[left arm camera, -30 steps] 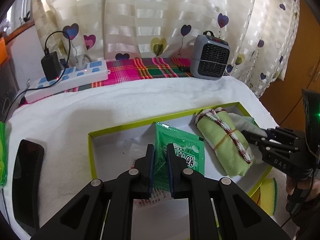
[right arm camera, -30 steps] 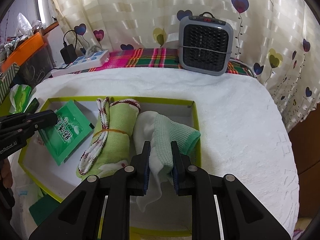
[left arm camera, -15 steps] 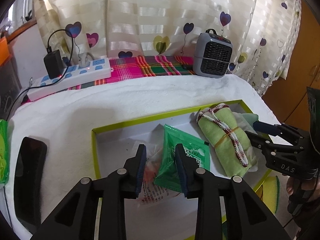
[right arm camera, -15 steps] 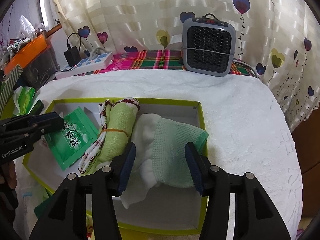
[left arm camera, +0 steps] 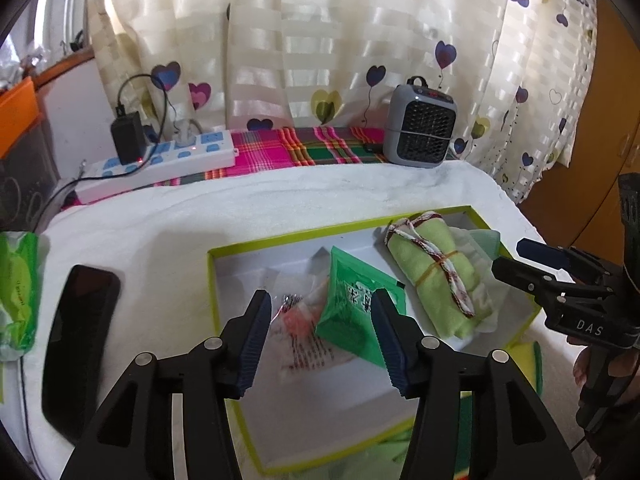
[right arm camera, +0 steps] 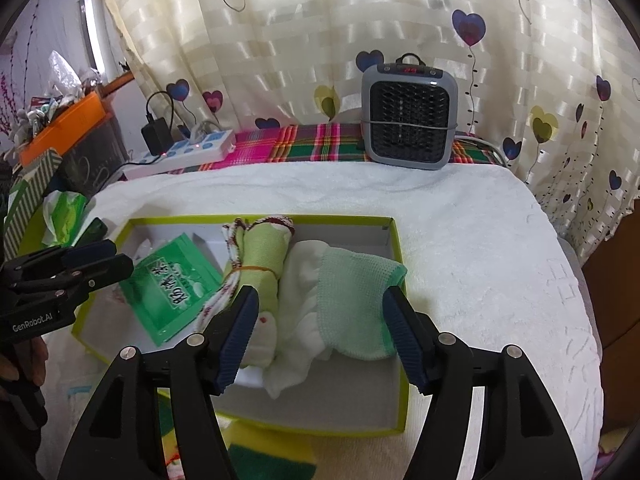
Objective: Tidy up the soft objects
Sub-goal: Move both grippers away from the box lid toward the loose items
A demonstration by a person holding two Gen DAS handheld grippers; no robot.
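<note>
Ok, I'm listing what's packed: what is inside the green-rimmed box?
The box holds a green packet, a rolled green towel and a white-and-mint cloth. A clear printed wrapper lies partly under the packet; anything beneath the cloths is hidden.

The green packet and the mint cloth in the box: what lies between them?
The rolled green towel, tied with a band, lies between the green packet and the mint cloth in the box; the right wrist view shows it.

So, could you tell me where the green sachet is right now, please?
The green sachet lies inside the yellow-edged box, in its left part, beside the rolled green towel.
</note>
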